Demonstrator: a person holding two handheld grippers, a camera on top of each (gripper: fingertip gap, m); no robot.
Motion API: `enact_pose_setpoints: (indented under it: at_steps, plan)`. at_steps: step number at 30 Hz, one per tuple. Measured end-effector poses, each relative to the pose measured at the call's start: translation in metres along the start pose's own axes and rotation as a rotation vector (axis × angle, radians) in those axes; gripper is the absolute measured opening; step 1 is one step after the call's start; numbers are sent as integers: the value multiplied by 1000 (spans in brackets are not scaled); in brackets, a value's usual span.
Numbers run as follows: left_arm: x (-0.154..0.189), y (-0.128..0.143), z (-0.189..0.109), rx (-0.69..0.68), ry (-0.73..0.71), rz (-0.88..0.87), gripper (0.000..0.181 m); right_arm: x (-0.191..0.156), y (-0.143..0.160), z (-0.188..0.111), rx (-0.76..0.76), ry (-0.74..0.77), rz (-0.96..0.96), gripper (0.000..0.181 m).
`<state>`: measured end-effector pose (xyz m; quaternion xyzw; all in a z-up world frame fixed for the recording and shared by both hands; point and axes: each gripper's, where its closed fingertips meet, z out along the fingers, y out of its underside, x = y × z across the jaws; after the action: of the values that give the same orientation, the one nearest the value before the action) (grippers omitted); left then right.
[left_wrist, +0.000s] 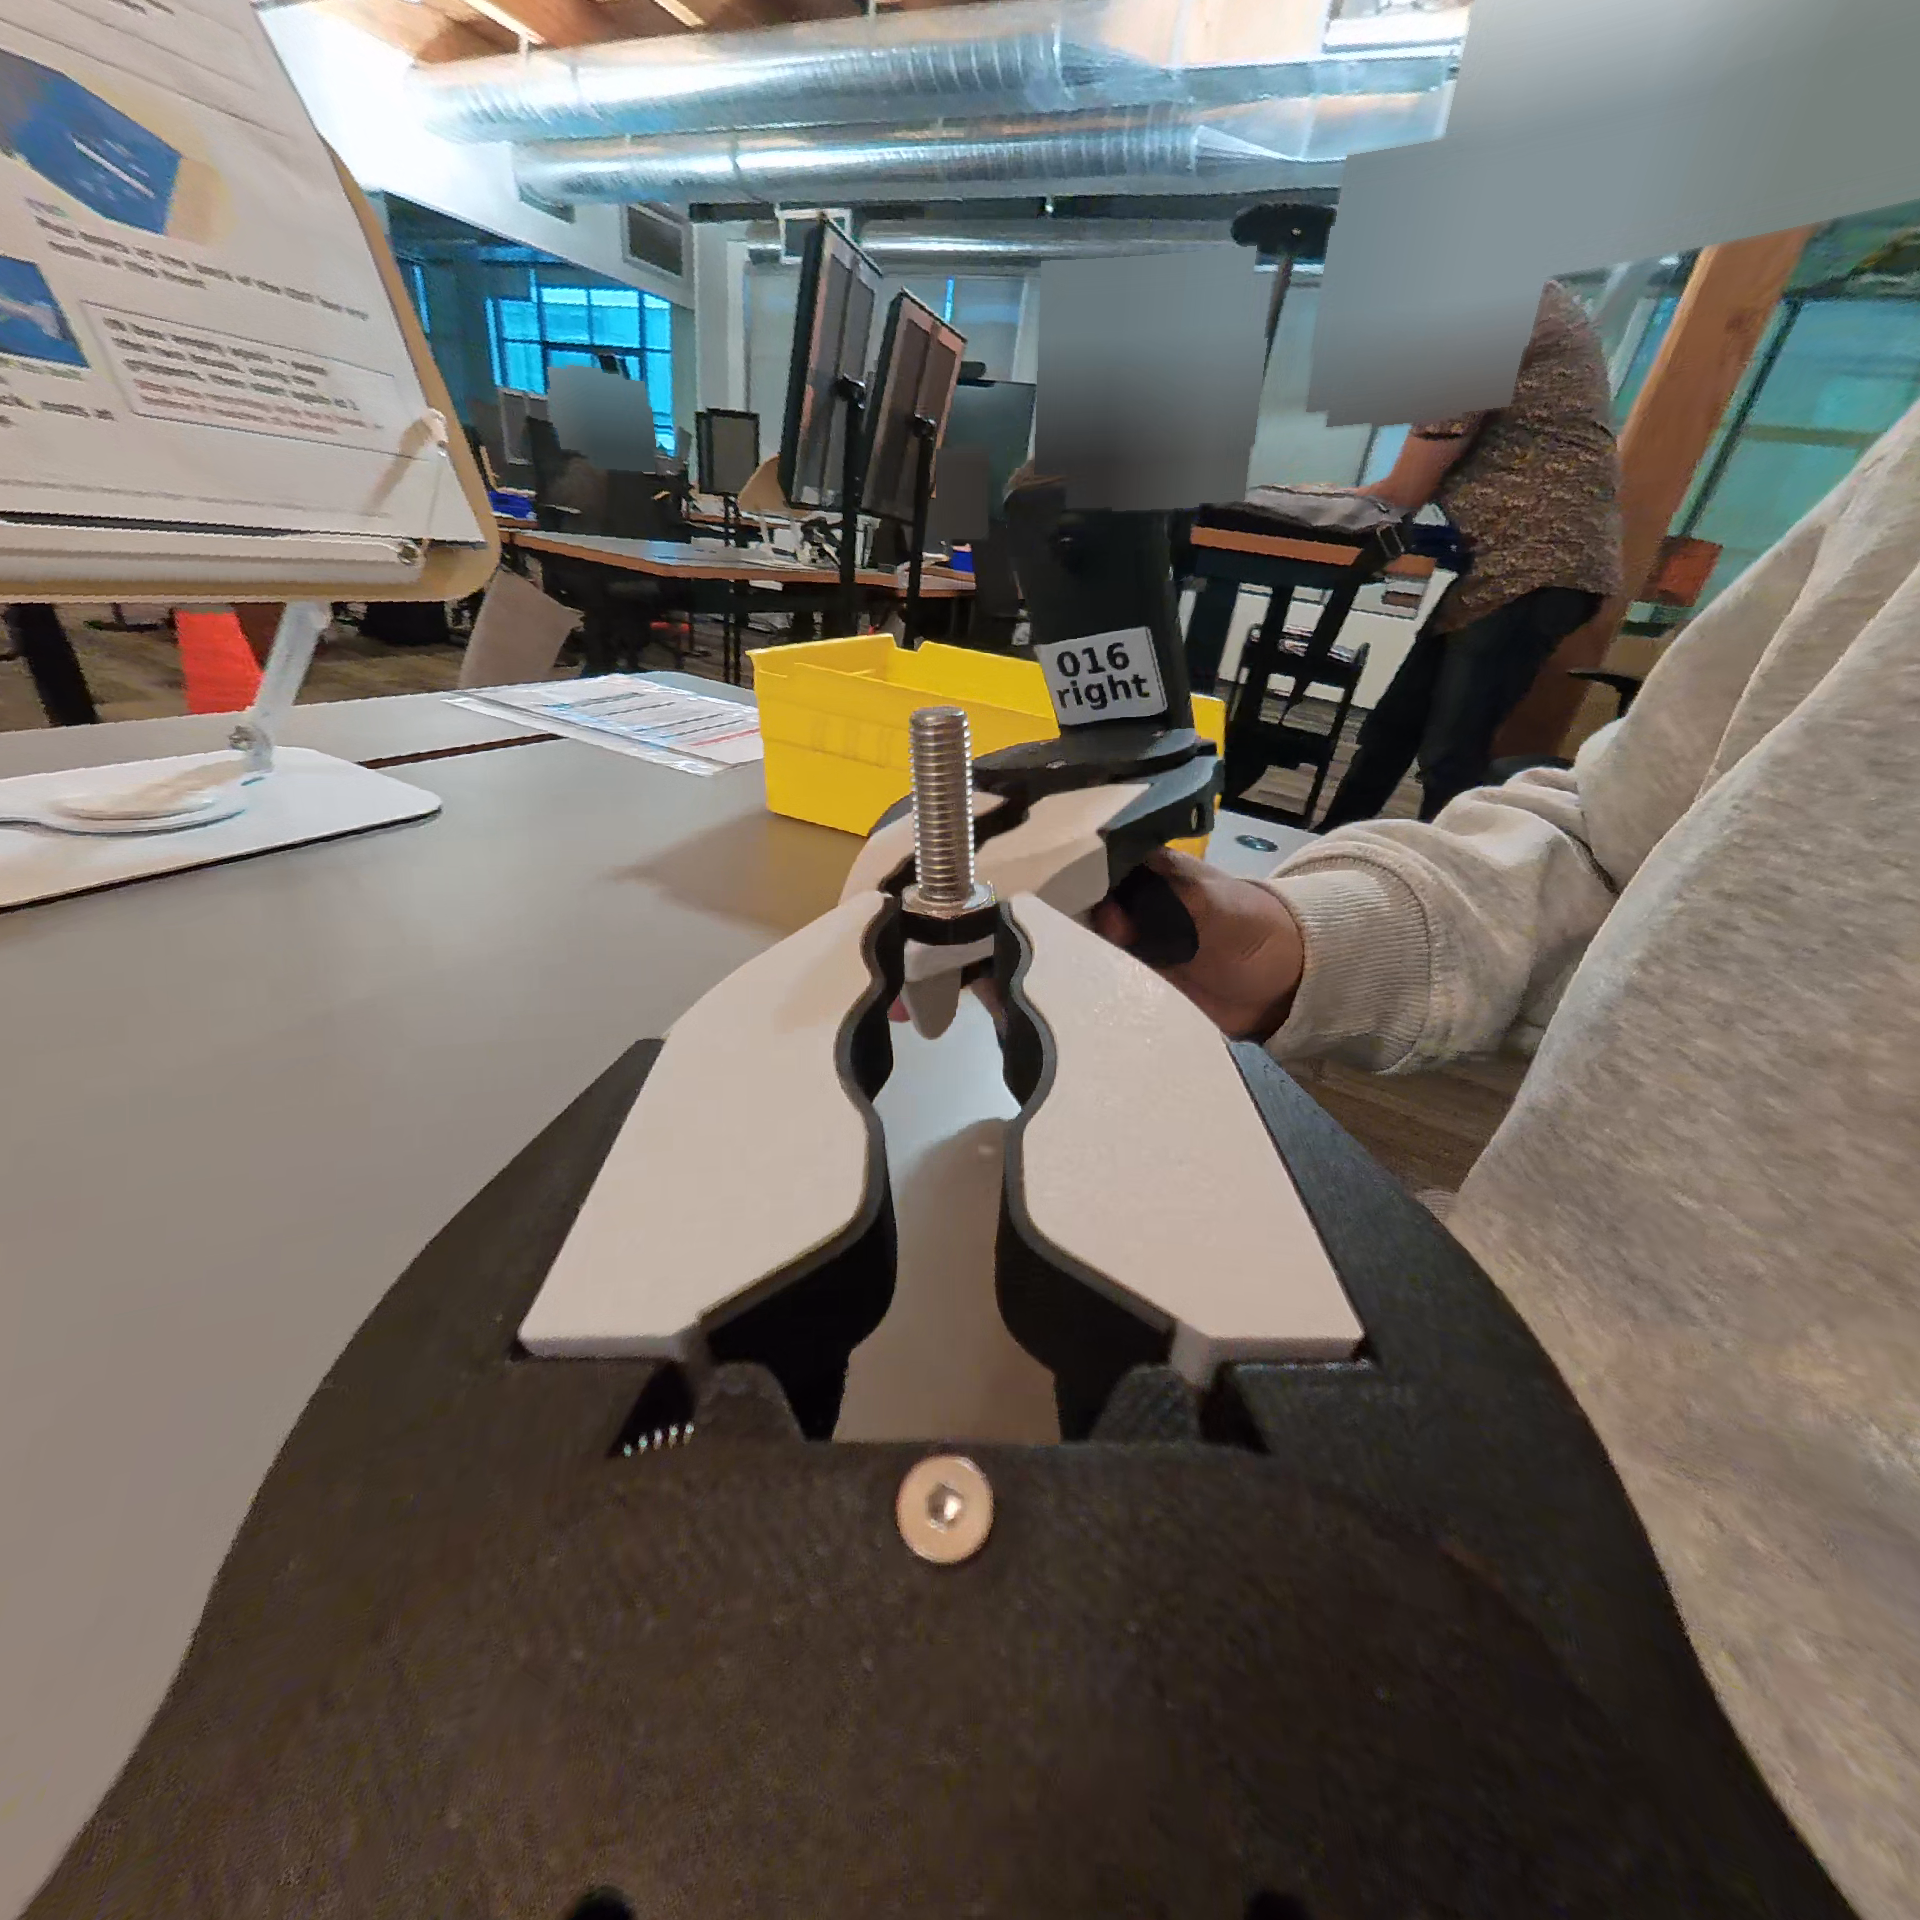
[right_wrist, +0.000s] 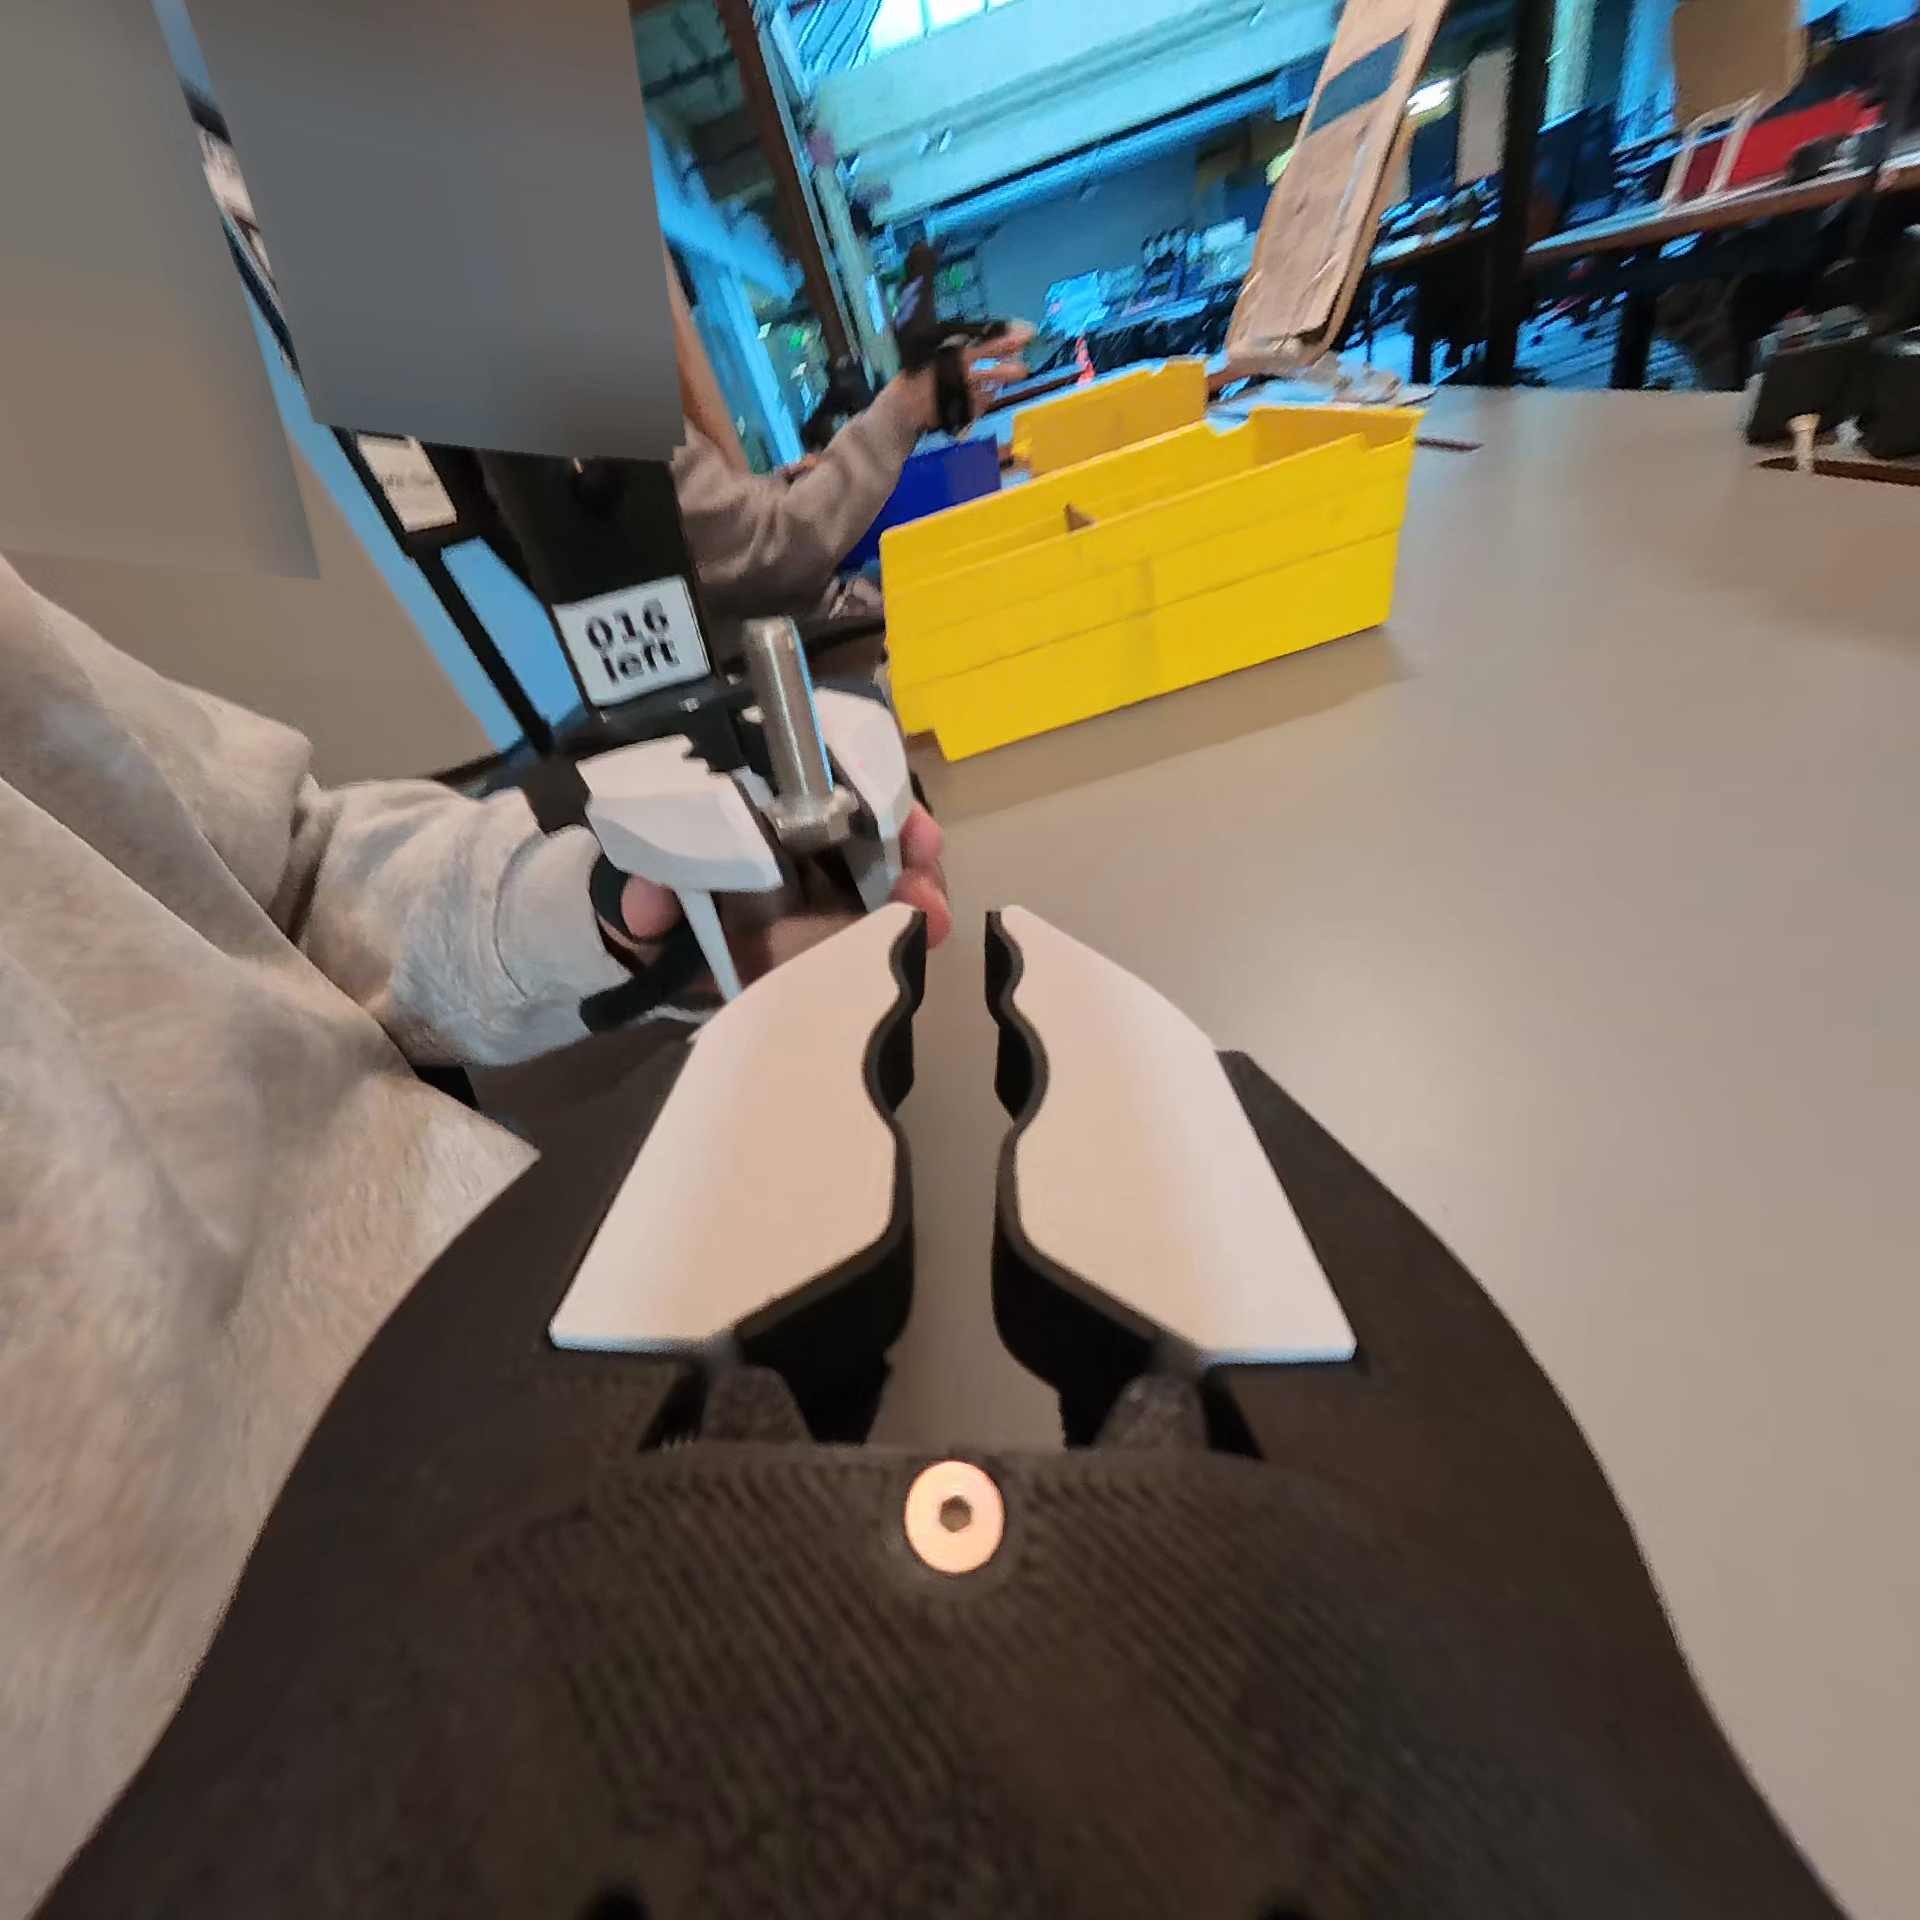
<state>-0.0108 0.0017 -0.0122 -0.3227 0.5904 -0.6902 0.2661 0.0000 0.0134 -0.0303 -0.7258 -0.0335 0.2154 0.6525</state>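
Bolt (left_wrist: 940, 810) is what I have in my left gripper (left_wrist: 945, 916): its fingers are nearly closed on the hex end at their very tips, and the threaded shank stands upright above them. Left of those fingers, a document stand (left_wrist: 208, 312) sits on the grey table (left_wrist: 312, 1039). Beyond the tips lies a yellow bin (left_wrist: 831, 727). My right gripper (right_wrist: 956, 920) holds nothing. Its fingers are parted by a narrow gap with only table showing between them. They hover near the bolt, which lies just ahead and to the left of their tips.

I cannot tell whether the hex piece is the bolt's head or a nut, since the fingers cover its underside. The bin's walls hide its contents. The right wrist view is smeared, so the bolt's threads are lost there.
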Motion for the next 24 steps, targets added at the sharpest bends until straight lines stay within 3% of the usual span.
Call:
enact_pose_setpoints:
  at_steps: [8,14,18,24]
  plan:
    - [-4,-24,-45,45,-146,31,17,-4,15,39,-127,-36,-115,10]
    - [-4,-40,-100,62,-305,69,17,-13,-5,91,-185,-111,-231,14]
    - [1,-32,-130,45,-398,75,17,-24,-35,153,-245,-224,-270,16]
    - [14,-31,-139,57,-405,77,17,-28,-49,289,-521,-357,-458,20]
